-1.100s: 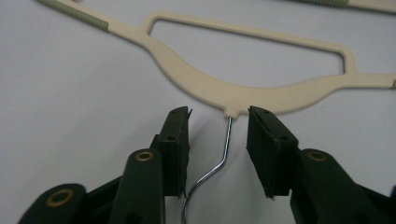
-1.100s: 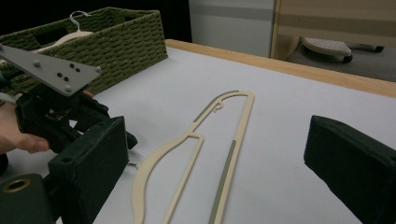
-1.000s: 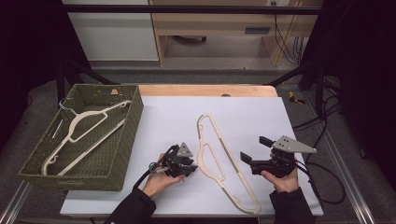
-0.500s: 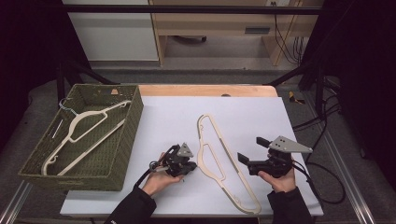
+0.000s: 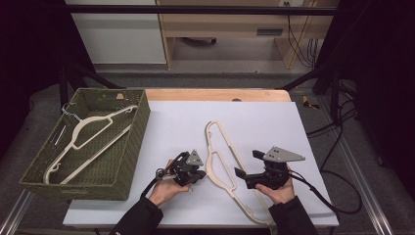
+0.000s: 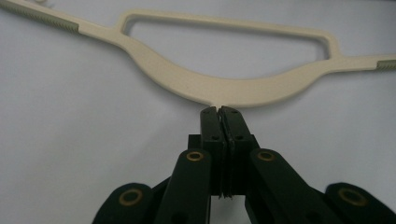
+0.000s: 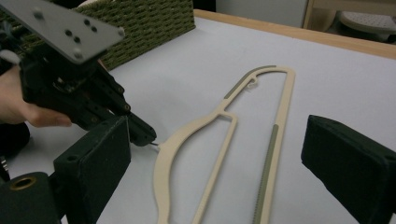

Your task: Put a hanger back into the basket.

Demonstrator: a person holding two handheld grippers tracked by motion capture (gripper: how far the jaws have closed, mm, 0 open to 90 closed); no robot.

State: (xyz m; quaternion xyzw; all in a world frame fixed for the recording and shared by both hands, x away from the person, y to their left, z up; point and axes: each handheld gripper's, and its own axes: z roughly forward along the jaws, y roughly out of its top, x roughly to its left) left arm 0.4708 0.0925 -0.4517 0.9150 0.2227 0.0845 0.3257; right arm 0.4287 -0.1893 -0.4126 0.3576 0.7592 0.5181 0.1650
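Between left tongs (image 6: 218,112): hanger's (image 6: 224,86) hook stub.

Matt, seemingly plastic cream hanger (image 6: 224,86); rough woven green basket (image 5: 125,161).

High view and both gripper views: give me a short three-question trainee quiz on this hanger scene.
1. True or false: the left gripper is shut at the neck of the hanger on the table.
2. Where does the second hanger lie?
3. The right gripper is: A open, B shut on the hanger.

Key: 1 true. 2 in the green woven basket. 3 A.
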